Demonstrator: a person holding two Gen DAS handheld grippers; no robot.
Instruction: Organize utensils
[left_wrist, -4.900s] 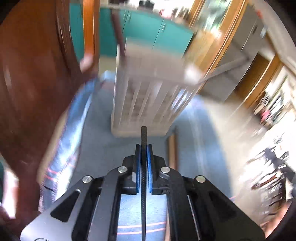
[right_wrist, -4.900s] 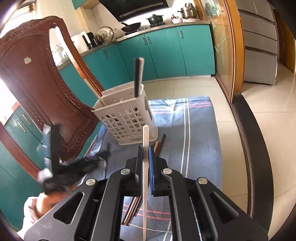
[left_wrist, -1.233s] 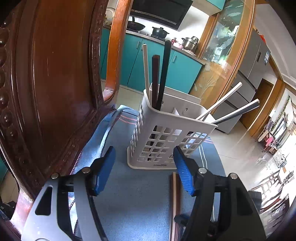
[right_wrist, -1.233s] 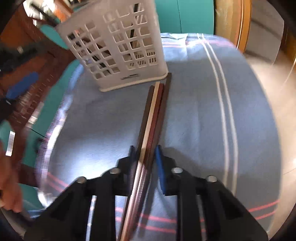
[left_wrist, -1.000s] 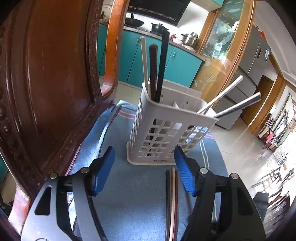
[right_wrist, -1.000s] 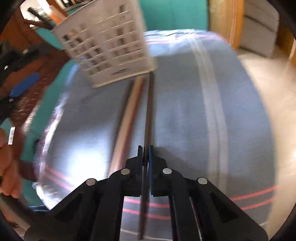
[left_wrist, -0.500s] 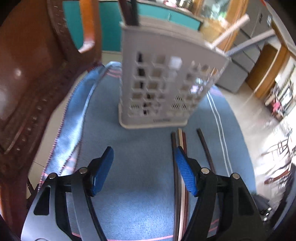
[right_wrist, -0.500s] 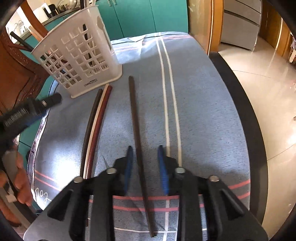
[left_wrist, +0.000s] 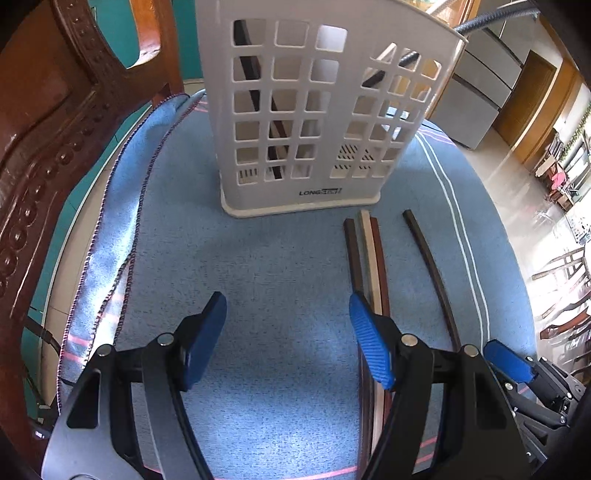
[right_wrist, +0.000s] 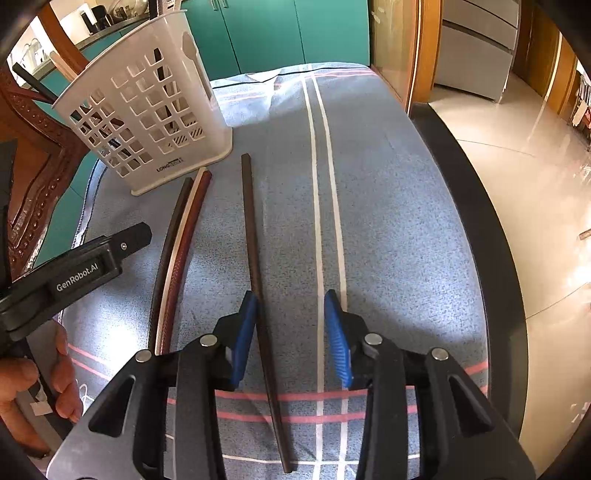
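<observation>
A white slotted basket (left_wrist: 303, 110) (right_wrist: 147, 110) stands on the blue cloth with several chopsticks upright in it. Three chopsticks (left_wrist: 365, 258) (right_wrist: 177, 251) lie side by side in front of it. A single dark chopstick (left_wrist: 428, 266) (right_wrist: 255, 240) lies apart to their right. My right gripper (right_wrist: 291, 295) hovers over the dark chopstick's near half with its jaws opening; the stick lies between them close to the left pad, and neither pad presses on it. My left gripper (left_wrist: 287, 301) is wide open over bare cloth just left of the three sticks, holding nothing.
A carved wooden chair back (left_wrist: 55, 110) rises close on the left. The striped cloth (right_wrist: 388, 221) covers the table, whose dark rim (right_wrist: 480, 221) runs along the right with tiled floor beyond. A hand (right_wrist: 37, 387) holds the left gripper's handle.
My right gripper pulled one dark chopstick away from the bundle, laid it down to the right and spread its jaws. My left gripper sank toward the cloth and tipped downward, staying open.
</observation>
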